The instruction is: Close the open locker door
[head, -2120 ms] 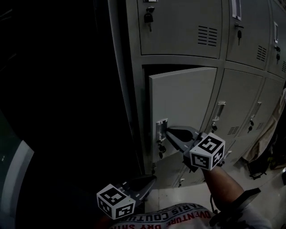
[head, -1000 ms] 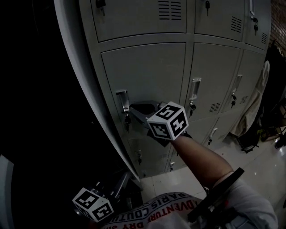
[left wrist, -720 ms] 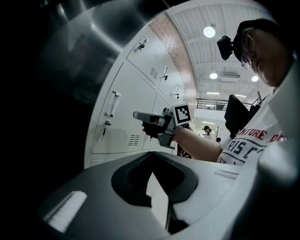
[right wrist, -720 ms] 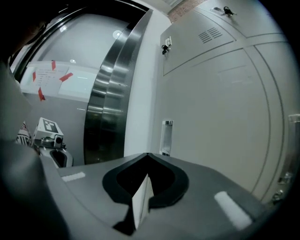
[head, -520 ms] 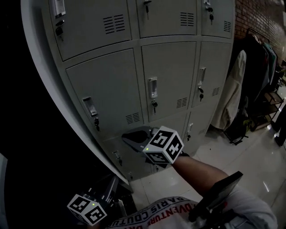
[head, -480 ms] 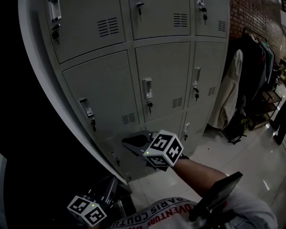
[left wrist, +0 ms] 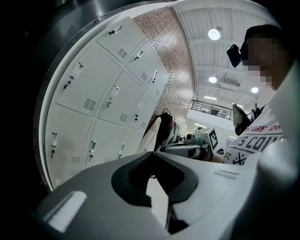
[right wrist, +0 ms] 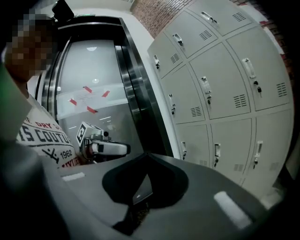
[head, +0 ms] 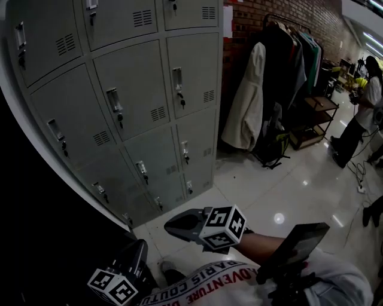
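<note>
Both clenched empty, left gripper (head: 139,247) and right gripper (head: 172,226) over glossy floor (head: 287,179) beside shut grey lockers (head: 137,89).

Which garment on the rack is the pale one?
The coat at the end of the rack next to the lockers. The other garments further along are all darker.

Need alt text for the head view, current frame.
A bank of grey lockers with every visible door shut fills the left. The right gripper, jaws together and empty, hangs low in the centre, clear of them. The left gripper sits at the bottom left, and a clothes rack stands at right on a glossy floor.
</note>
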Action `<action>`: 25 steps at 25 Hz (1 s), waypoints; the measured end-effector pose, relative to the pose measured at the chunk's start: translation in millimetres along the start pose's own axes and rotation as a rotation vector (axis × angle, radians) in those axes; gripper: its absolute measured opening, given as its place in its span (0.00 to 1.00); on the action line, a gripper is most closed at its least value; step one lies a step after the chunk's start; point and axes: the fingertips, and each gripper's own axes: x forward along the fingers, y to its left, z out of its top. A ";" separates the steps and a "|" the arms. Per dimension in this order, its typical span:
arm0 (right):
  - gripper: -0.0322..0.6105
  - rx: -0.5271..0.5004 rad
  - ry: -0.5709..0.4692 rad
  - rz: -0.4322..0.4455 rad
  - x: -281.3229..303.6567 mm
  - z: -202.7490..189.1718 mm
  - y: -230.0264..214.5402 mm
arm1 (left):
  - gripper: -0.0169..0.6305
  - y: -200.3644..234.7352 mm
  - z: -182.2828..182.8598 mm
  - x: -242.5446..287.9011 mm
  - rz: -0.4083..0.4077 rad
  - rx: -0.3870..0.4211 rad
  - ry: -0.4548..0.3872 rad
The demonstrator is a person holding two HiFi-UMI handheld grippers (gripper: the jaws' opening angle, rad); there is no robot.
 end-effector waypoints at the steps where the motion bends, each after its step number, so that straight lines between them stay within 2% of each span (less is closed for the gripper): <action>1: 0.04 0.004 -0.005 0.006 -16.8 -6.4 10.9 | 0.03 -17.0 -10.7 1.6 -0.013 -0.009 0.006; 6: 0.04 0.018 -0.059 0.015 -77.1 -17.8 44.0 | 0.03 -77.8 -35.4 11.7 -0.040 0.002 0.021; 11: 0.04 0.026 -0.105 0.020 -107.8 -21.2 57.6 | 0.03 -108.3 -37.9 19.3 -0.032 0.042 0.035; 17: 0.04 0.037 -0.119 0.017 -117.4 -31.9 61.7 | 0.03 -121.7 -41.7 24.2 -0.042 0.068 0.051; 25: 0.04 0.026 -0.128 0.026 -112.0 -26.0 69.4 | 0.03 -125.6 -36.4 17.0 -0.044 0.084 0.053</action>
